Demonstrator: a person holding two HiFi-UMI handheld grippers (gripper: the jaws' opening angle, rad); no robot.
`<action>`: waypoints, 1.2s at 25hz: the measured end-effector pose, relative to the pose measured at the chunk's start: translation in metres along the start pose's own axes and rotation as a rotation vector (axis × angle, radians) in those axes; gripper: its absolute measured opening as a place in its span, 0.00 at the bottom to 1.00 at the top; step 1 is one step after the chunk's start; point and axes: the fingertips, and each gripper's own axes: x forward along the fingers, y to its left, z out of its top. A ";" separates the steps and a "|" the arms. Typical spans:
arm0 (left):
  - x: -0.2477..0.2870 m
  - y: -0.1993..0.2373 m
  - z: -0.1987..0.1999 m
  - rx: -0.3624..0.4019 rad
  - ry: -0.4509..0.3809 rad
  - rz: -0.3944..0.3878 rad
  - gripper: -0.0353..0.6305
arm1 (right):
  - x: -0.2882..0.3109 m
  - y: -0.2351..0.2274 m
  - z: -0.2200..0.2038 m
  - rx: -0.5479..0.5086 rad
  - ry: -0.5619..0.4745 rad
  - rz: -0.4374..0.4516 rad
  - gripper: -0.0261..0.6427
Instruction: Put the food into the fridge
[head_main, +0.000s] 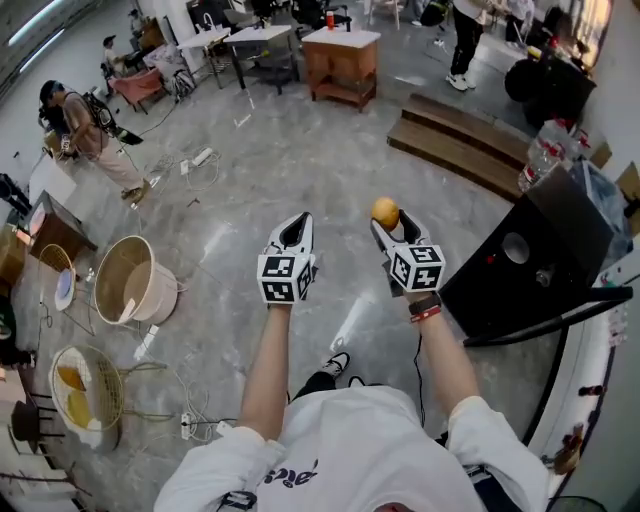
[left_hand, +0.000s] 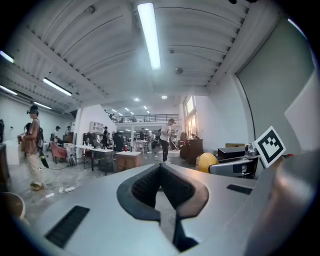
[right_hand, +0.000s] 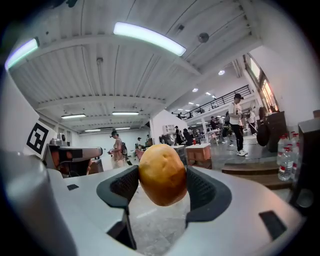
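A round yellow-orange piece of food (head_main: 385, 212) is clamped between the jaws of my right gripper (head_main: 388, 224), held out over the floor. In the right gripper view the food (right_hand: 162, 174) fills the gap between the dark pads (right_hand: 206, 189). My left gripper (head_main: 296, 230) is level with it on the left, shut and empty; its pads (left_hand: 145, 187) meet at the tips. From the left gripper view the food (left_hand: 206, 161) shows at the right. A black box-shaped cabinet (head_main: 530, 262) stands just right of the right gripper; I cannot tell whether it is the fridge.
A beige tub (head_main: 130, 280) and a wire basket (head_main: 85, 385) sit on the floor at the left, with cables around. Low wooden steps (head_main: 460, 150) and a wooden table (head_main: 340, 60) lie ahead. A person (head_main: 90, 130) stands far left. Water bottles (head_main: 545, 150) sit behind the cabinet.
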 end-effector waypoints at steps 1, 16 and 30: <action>0.010 -0.009 -0.001 -0.002 0.002 -0.030 0.08 | -0.005 -0.010 -0.002 0.009 0.000 -0.025 0.51; 0.147 -0.102 0.004 0.012 -0.003 -0.426 0.08 | -0.029 -0.125 -0.003 0.118 -0.043 -0.363 0.51; 0.207 -0.203 -0.025 0.047 0.011 -0.806 0.08 | -0.083 -0.189 -0.027 0.171 -0.114 -0.633 0.51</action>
